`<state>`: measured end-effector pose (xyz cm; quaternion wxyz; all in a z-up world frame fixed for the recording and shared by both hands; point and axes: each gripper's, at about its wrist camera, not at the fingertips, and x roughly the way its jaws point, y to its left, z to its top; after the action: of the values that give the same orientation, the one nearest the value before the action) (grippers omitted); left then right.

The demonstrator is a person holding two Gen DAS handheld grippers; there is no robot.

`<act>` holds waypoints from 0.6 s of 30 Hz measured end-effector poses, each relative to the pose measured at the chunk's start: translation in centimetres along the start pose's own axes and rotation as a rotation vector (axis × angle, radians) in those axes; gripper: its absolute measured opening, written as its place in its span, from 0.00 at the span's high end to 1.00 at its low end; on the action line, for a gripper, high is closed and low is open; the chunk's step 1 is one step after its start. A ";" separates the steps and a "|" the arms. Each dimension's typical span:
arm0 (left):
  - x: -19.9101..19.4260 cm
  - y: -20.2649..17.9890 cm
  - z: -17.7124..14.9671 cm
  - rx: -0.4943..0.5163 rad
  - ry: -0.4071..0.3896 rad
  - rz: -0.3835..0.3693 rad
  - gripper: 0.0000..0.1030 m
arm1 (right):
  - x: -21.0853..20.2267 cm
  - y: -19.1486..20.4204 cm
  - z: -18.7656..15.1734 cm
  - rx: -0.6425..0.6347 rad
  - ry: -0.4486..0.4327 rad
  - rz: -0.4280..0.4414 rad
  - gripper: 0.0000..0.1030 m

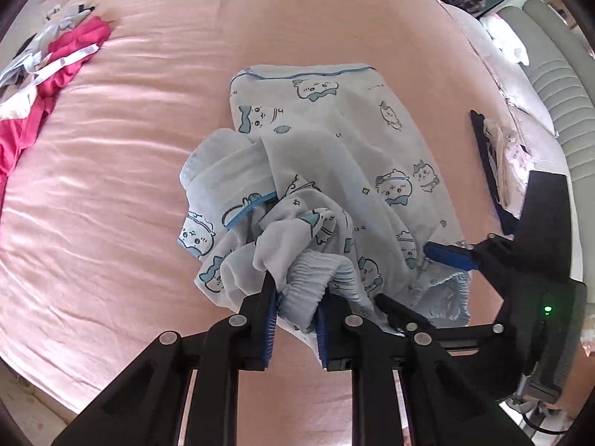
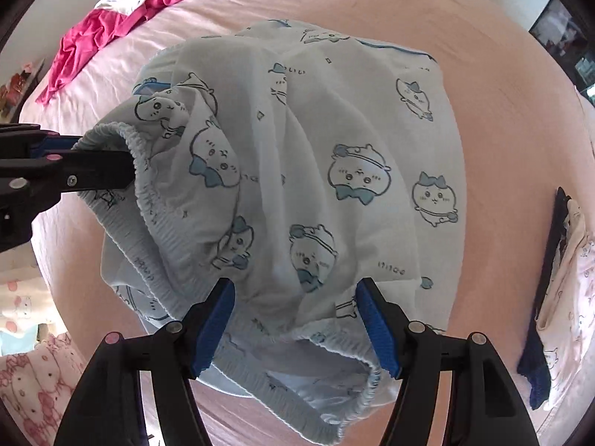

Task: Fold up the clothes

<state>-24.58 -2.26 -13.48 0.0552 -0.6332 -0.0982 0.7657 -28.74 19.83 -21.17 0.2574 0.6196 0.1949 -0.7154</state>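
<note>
A pale blue pair of pyjama shorts (image 1: 334, 130) printed with cartoon faces lies crumpled on the pink bedsheet (image 1: 111, 186). My left gripper (image 1: 297, 290) is shut on a bunched part of the ribbed elastic waistband (image 1: 308, 271), which is lifted a little. In the right wrist view it enters from the left (image 2: 111, 160) at the waistband's edge. My right gripper (image 2: 297, 297) points down over the shorts (image 2: 334, 148) and is open. Its blue pads (image 2: 219, 319) stand wide apart on either side of loose fabric near the waistband, without pinching it.
A magenta garment with white straps (image 1: 55, 63) (image 2: 100, 33) lies at the far left of the bed. At the right edge lie a dark blue item (image 2: 554, 260) and pale printed clothes (image 1: 509, 163). A padded headboard (image 1: 550, 85) rises beyond them.
</note>
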 end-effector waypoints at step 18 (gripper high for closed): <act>2.9 -2.6 4.3 0.150 0.018 -0.147 0.85 | -2.2 0.6 1.1 0.173 -0.015 -0.033 0.35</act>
<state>-29.50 0.54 -14.94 0.1594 -0.6253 -0.0865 0.7590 -29.01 18.94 -18.76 0.1923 0.6309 0.1406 -0.7384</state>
